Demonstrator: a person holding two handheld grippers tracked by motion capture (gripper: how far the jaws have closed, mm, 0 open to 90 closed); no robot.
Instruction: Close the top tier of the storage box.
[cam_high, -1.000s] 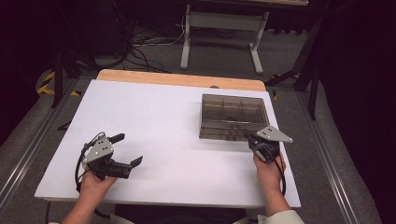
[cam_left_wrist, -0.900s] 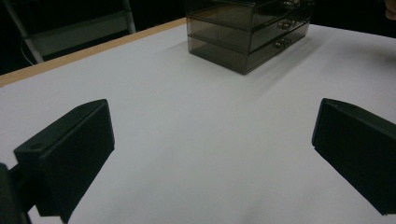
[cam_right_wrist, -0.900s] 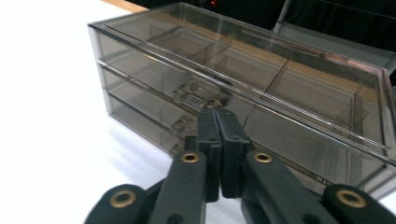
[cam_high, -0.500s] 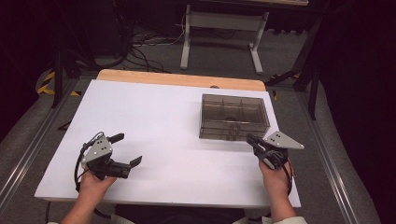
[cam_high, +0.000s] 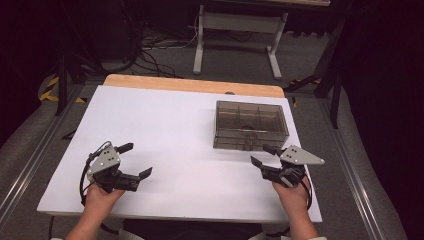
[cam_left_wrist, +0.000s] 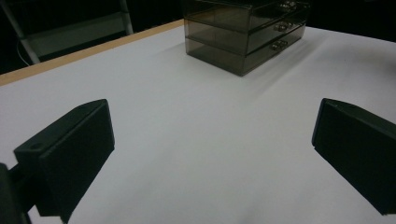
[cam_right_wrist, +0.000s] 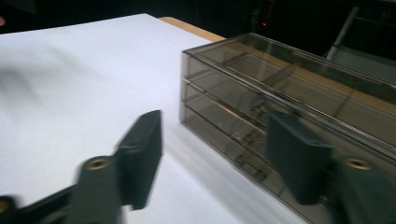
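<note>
Fingers of my right gripper have just been opening, nothing between them, beside the drawer box on the table; I judge its handles released. Left gripper stands wide, well apart.

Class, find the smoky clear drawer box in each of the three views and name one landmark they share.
High view: drawer box right of centre, on the white tabletop.
Left gripper view: top, right of centre.
Right gripper view: right half, behind the gripper's own right-hand jaw.
Shared landmark: the table's wooden far edge.
</note>
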